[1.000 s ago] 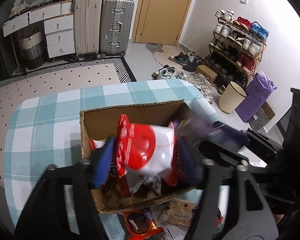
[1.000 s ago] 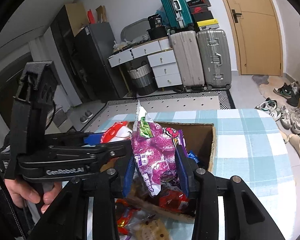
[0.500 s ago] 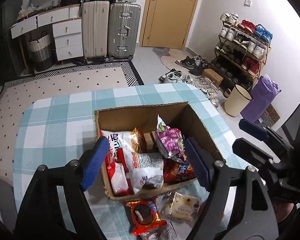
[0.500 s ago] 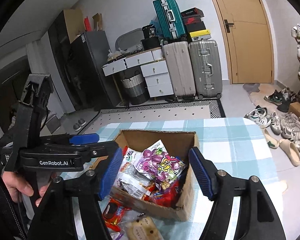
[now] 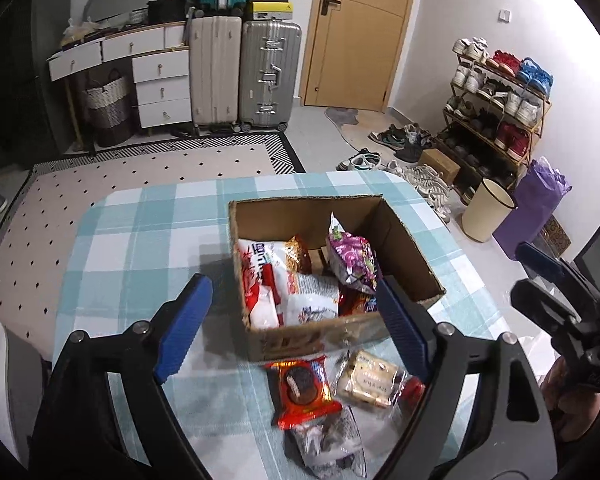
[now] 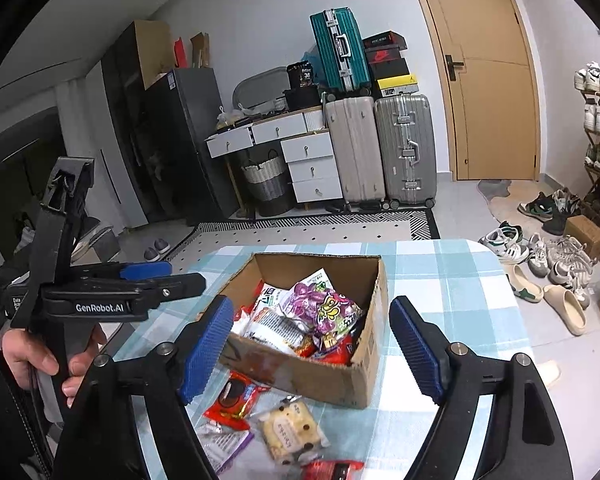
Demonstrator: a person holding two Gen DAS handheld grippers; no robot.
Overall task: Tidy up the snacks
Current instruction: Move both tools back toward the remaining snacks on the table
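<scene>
Snack packets [image 5: 300,288] in box [image 5: 404,248], more packets [image 5: 304,390] before it on table [image 5: 140,240]

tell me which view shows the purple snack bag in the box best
The right wrist view: the purple snack bag lies face-up atop the pile. The left wrist view shows it upright and narrower, partly behind the blue pad.

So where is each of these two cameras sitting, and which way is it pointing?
Left wrist view: rides the left tool, looking down over the cardboard box; its blue pads stand open and the right tool shows at the side.
Right wrist view: rides the right tool, facing the box; the left tool and a hand show.
Both share the box, the purple snack bag and the checked tablecloth.
</scene>
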